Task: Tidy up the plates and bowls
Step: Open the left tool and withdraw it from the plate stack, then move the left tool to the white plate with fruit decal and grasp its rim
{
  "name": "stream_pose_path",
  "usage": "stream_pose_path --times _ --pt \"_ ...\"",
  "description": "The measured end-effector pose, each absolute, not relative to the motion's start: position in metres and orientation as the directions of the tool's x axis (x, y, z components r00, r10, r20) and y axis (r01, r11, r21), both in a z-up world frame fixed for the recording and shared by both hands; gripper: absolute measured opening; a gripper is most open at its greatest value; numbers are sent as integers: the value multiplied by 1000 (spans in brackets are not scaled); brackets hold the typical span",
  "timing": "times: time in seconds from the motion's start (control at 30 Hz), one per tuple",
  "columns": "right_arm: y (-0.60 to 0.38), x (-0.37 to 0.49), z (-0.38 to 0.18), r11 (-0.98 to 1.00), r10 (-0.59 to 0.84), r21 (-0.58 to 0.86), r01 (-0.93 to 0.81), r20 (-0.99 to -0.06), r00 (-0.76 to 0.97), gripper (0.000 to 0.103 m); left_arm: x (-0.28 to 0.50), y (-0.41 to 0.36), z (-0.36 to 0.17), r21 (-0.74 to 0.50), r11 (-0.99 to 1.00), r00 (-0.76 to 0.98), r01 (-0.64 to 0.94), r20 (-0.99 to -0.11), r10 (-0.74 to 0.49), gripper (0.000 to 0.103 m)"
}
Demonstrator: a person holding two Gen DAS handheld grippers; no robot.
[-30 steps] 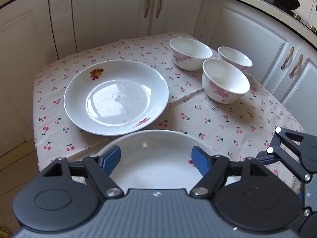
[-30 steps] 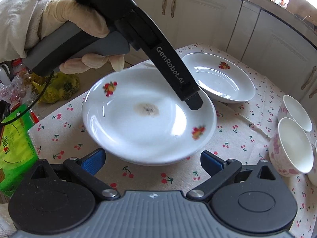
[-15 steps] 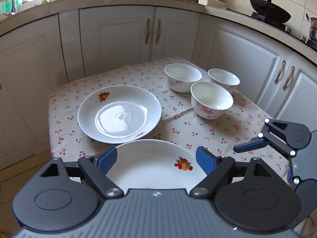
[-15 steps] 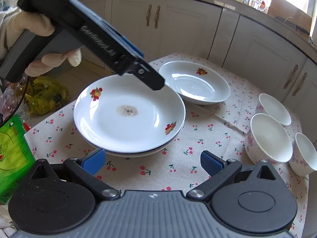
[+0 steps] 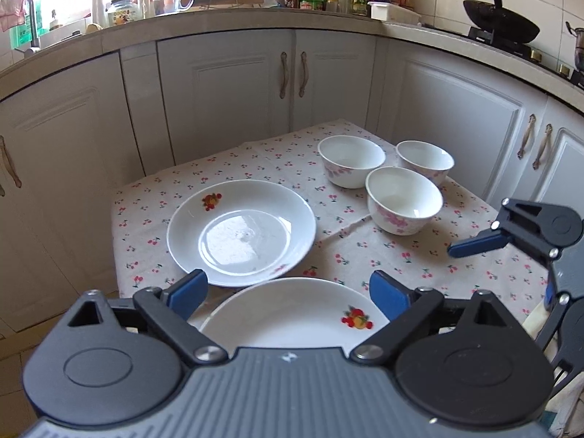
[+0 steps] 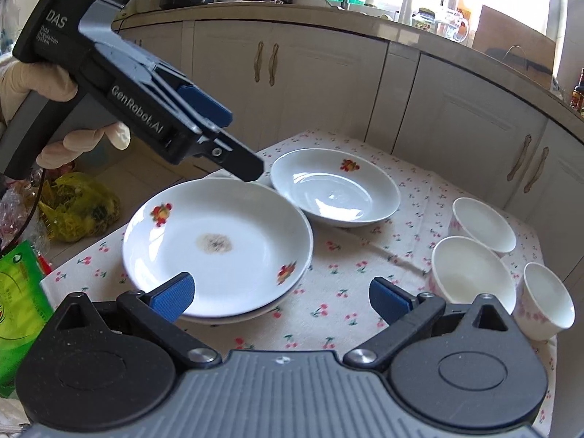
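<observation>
Both hand-held grippers (image 5: pixel 288 292) (image 6: pixel 281 297) gape wide, holding nothing; stacked plates (image 6: pixel 219 244), single plate (image 6: pixel 334 186), three bowls (image 6: pixel 471 273) sit empty.

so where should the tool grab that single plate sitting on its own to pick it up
Take the lone plate by its raised rim at the near edge, one finger above and one below, coming in low from the stacked plates side. The bowls crowd its other side.
</observation>
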State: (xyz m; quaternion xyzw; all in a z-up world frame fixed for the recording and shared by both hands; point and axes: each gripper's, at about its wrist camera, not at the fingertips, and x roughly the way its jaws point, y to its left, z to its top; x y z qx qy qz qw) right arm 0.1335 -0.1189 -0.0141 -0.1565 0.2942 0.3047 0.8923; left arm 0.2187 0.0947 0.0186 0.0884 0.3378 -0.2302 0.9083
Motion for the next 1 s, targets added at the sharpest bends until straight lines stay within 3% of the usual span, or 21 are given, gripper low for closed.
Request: stream_pose_path --times 0.33,0.53,0.8,1.0 --pt "-126 172 -1 755 467 -116 -646 -596 653 103 255 95 20 20 885 669 465 -663 -336 95" --pt "-125 211 1 755 465 -122 -645 -593 657 103 294 98 16 -31 890 640 455 -683 -351 95" --pt "-123 269 -7 678 489 -133 -723 -652 579 103 352 102 0 -47 917 603 396 -740 -299 95" --pt "-123 309 -24 636 500 -55 -770 -730 465 103 393 106 -20 -94 930 538 355 -793 -286 95"
